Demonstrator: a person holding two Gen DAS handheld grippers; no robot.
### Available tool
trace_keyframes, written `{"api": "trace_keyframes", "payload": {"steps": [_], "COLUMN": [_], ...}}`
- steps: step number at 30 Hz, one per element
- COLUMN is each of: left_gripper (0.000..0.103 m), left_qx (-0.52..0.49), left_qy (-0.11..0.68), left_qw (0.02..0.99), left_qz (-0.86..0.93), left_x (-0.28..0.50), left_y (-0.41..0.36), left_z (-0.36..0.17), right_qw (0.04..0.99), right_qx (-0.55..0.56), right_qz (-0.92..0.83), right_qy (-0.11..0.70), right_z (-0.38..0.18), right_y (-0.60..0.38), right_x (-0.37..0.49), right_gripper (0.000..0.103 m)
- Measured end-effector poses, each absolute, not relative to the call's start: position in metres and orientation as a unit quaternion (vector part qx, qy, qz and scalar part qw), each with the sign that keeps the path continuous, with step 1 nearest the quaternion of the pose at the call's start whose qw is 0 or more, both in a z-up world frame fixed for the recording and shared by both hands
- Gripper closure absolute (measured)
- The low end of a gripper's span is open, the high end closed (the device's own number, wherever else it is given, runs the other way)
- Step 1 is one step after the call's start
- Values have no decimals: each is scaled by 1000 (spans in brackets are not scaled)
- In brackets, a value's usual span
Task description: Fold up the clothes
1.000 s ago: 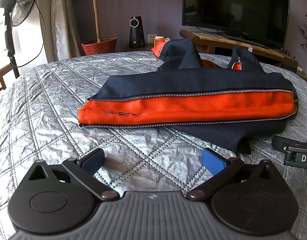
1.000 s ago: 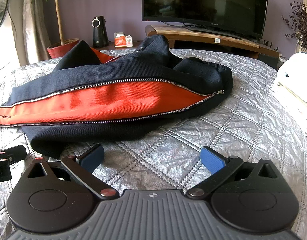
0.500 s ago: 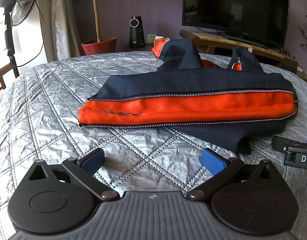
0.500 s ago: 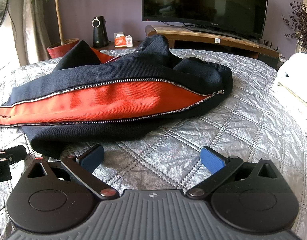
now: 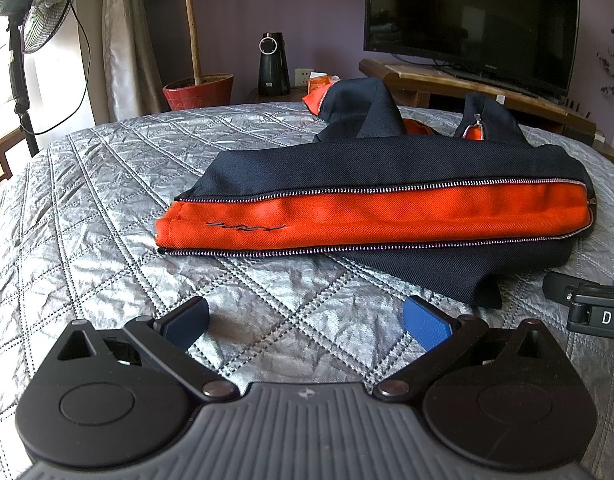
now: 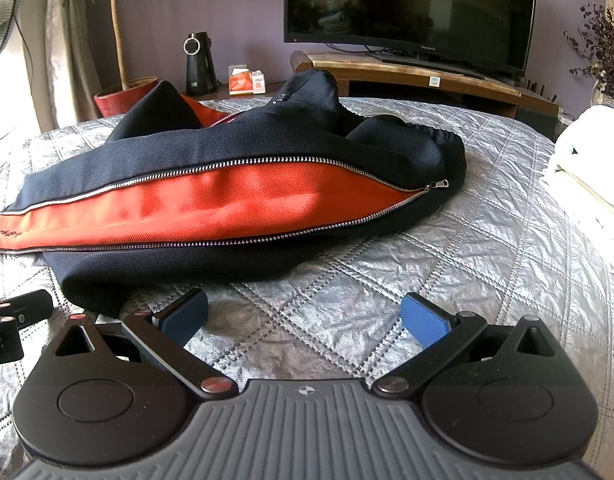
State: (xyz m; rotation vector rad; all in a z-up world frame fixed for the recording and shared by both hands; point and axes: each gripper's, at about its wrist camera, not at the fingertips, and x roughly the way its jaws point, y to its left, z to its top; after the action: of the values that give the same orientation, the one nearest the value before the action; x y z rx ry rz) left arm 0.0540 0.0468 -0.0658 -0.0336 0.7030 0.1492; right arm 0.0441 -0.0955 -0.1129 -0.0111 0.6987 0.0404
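Note:
A navy jacket point(image 5: 387, 160) with an orange lining point(image 5: 367, 216) lies unzipped and rumpled on the silver quilted bed point(image 5: 107, 208). It also shows in the right wrist view point(image 6: 227, 144), its orange lining point(image 6: 211, 200) between two zipper lines. My left gripper point(image 5: 305, 320) is open and empty, low over the quilt just short of the jacket's near hem. My right gripper point(image 6: 305, 316) is open and empty, close to the hem's dark edge. Each gripper's side shows at the edge of the other view, the right one point(image 5: 587, 304) and the left one point(image 6: 11, 320).
A stack of folded white cloth point(image 6: 587, 168) lies on the bed at the right. Beyond the bed stand a TV point(image 6: 411, 4) on a wooden stand point(image 6: 427, 76), a red plant pot point(image 5: 199, 92), a black device point(image 5: 273, 64) and a fan point(image 5: 31, 12).

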Motion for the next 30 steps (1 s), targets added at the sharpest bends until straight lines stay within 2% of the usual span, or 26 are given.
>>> {"api": "trace_keyframes", "payload": {"steps": [6, 10, 15, 18, 22, 24, 27, 30], "left_gripper": [1, 3, 1, 1, 1, 6, 6, 4], "left_qx": [-21, -93, -45, -65, -100, -121, -138, -142], "left_qy": [370, 368, 358, 348, 339, 351, 344, 329], "left_qw": [928, 925, 928, 924, 914, 901, 897, 896], "left_qz": [47, 33, 97, 143, 202, 224, 243, 263], "left_x": [54, 49, 39, 31, 24, 25, 23, 21], "left_y": [53, 71, 89, 110, 139, 150, 161, 169], "left_z": [-59, -48, -25, -18, -11, -16, -16, -15], "right_qw": [930, 924, 946, 922, 897, 879, 845, 825], "right_qx": [-12, -38, -136, -234, -309, -337, -385, -411], "right_qz": [47, 74, 67, 153, 239, 276, 319, 326], "right_qy": [365, 374, 285, 269, 205, 196, 188, 210], "right_z": [-105, -99, -63, -45, -42, -47, -62, -78], "right_y": [-97, -106, -85, -48, 3, 28, 64, 93], "right_x": [41, 36, 17, 25, 19, 23, 30, 53], "right_gripper": [0, 1, 2, 2, 5, 7, 13, 35]}}
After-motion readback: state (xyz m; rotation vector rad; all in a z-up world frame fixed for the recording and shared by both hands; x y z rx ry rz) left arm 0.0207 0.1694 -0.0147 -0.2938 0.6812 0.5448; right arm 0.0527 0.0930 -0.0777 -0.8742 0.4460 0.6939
